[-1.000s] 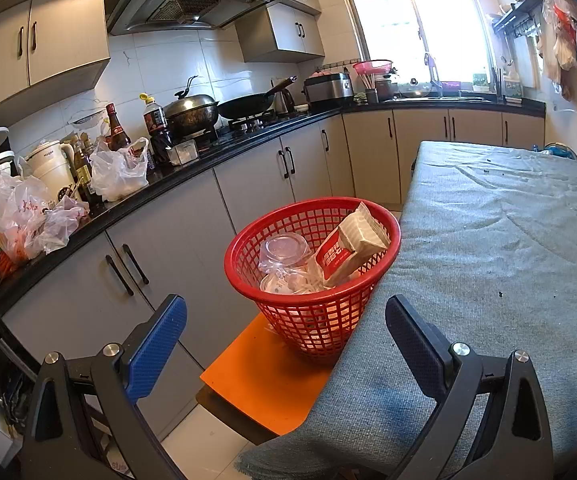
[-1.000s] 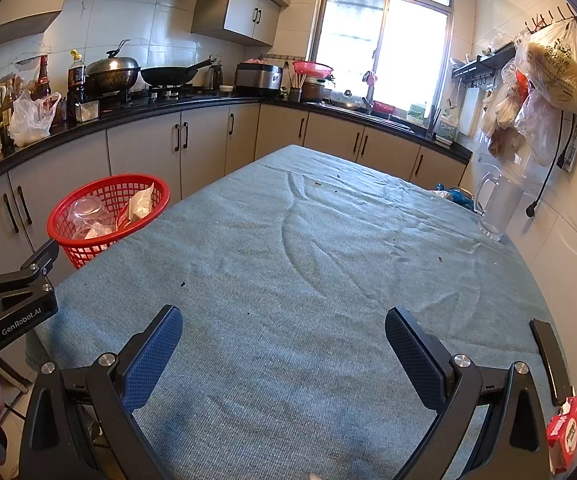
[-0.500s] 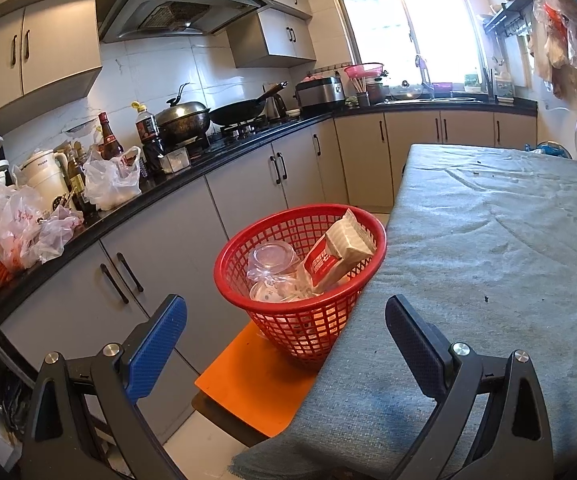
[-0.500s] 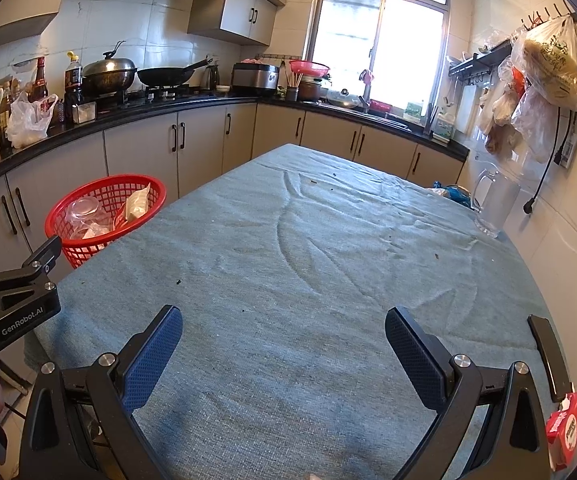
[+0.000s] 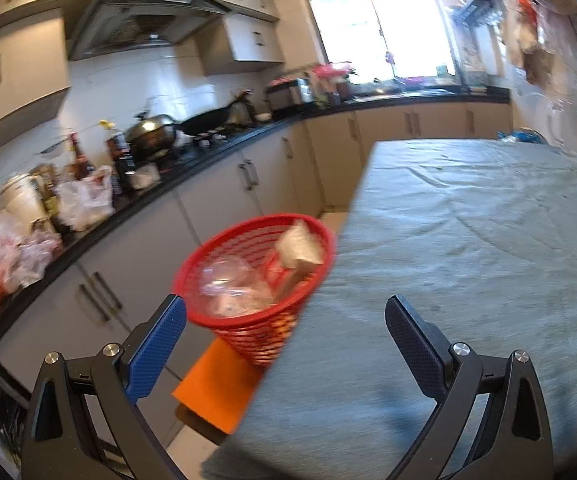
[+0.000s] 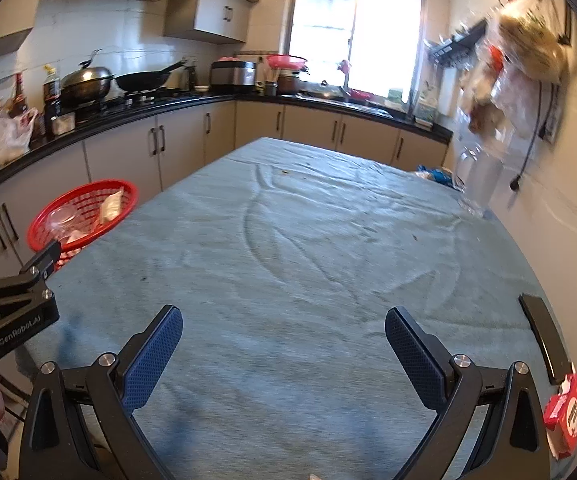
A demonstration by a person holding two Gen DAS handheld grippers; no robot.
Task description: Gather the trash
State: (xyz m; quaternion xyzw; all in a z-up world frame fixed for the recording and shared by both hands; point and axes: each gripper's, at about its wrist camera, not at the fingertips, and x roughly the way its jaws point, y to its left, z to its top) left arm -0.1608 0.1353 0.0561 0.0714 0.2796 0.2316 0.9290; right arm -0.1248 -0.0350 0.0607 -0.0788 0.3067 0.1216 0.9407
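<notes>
A red mesh basket (image 5: pixel 224 304) stands on an orange stool (image 5: pixel 216 392) beside the table's left edge. It holds clear plastic containers (image 5: pixel 228 280) and a red-and-white carton (image 5: pixel 296 252). It also shows in the right wrist view (image 6: pixel 82 216). My left gripper (image 5: pixel 286 324) is open and empty, near the basket. My right gripper (image 6: pixel 284 336) is open and empty above the grey-green tablecloth (image 6: pixel 288 240). A small red carton (image 6: pixel 566 412) and a black flat object (image 6: pixel 542 336) lie at the table's right edge.
A black counter (image 5: pixel 208 156) with pots, bottles and plastic bags runs along the left and back walls. A clear pitcher (image 6: pixel 476 184) and a blue wrapper (image 6: pixel 434 174) sit at the table's far right. Bags hang on the right wall (image 6: pixel 524 52).
Both views have shifted and blurred: the left gripper has swung right and pulled back from the basket, and the right gripper has tilted. Both stay open and empty.
</notes>
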